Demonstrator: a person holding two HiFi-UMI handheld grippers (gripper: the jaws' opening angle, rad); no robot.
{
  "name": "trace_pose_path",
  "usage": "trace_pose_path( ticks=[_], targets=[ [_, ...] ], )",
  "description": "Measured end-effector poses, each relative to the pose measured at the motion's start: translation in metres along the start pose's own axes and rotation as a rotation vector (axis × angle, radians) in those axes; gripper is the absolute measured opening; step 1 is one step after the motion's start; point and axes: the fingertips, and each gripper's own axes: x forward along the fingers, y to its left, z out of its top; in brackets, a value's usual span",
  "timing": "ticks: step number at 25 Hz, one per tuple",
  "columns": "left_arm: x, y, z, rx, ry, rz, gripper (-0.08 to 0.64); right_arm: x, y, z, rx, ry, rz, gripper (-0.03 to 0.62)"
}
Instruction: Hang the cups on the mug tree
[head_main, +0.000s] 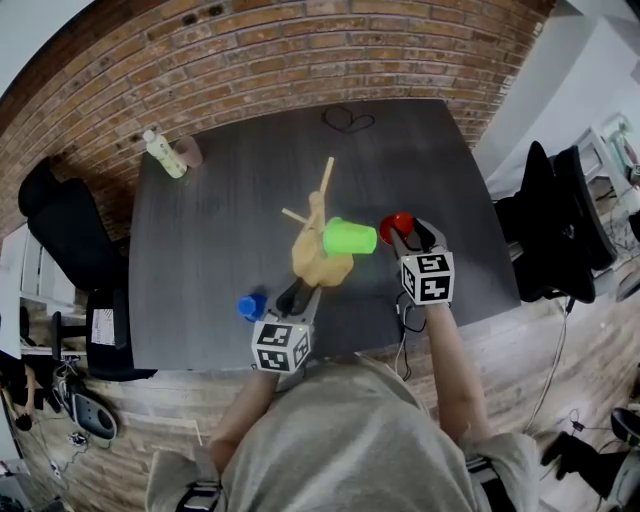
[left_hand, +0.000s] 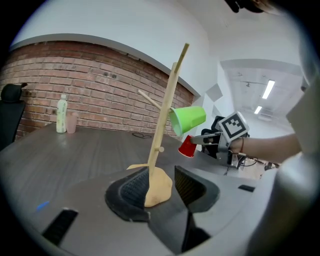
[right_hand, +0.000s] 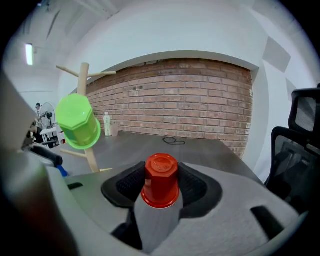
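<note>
The wooden mug tree (head_main: 318, 215) stands mid-table on a tan lumpy base (left_hand: 159, 187). A green cup (head_main: 350, 237) hangs on one of its right pegs, bottom pointing right. My left gripper (head_main: 300, 293) is open, its jaws on either side of the tan base: the base rests against the left pad, and a gap shows at the right pad (left_hand: 189, 184). My right gripper (head_main: 410, 235) is shut on a red cup (right_hand: 161, 180), held bottom-forward just right of the green cup (right_hand: 77, 122). A blue cup (head_main: 250, 306) lies on the table left of my left gripper.
A pale bottle (head_main: 163, 153) and a pinkish tumbler (head_main: 188, 150) stand at the table's far left corner. A looped cable (head_main: 347, 120) lies at the far edge. Black chairs stand left (head_main: 65, 225) and right (head_main: 560, 215) of the table.
</note>
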Motion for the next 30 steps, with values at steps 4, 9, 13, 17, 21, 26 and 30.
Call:
trace_pose_path(
  ticks=[4,9,13,17,21,26,30],
  targets=[
    [-0.002,0.000,0.002,-0.001,-0.011,0.000,0.140,-0.010,0.002,0.032,-0.013,-0.038,0.022,0.204],
    [-0.005,0.002,0.003,0.003,-0.027,0.009,0.118,-0.023,0.009,0.073,-0.043,-0.097,0.050,0.204],
    [-0.010,0.002,0.007,0.003,-0.041,0.011,0.114,-0.035,0.014,0.108,-0.058,-0.150,0.064,0.204],
    [-0.014,0.002,0.008,0.004,-0.053,0.015,0.114,-0.046,0.016,0.139,-0.085,-0.202,0.073,0.204],
    [-0.017,0.001,0.011,0.004,-0.065,0.015,0.114,-0.054,0.018,0.169,-0.115,-0.245,0.080,0.204],
    [-0.019,0.001,0.012,0.009,-0.071,0.017,0.114,-0.057,0.025,0.203,-0.148,-0.284,0.104,0.204],
    [-0.024,0.005,0.013,0.009,-0.073,0.023,0.114,-0.057,0.037,0.225,-0.156,-0.308,0.135,0.204]
  ],
)
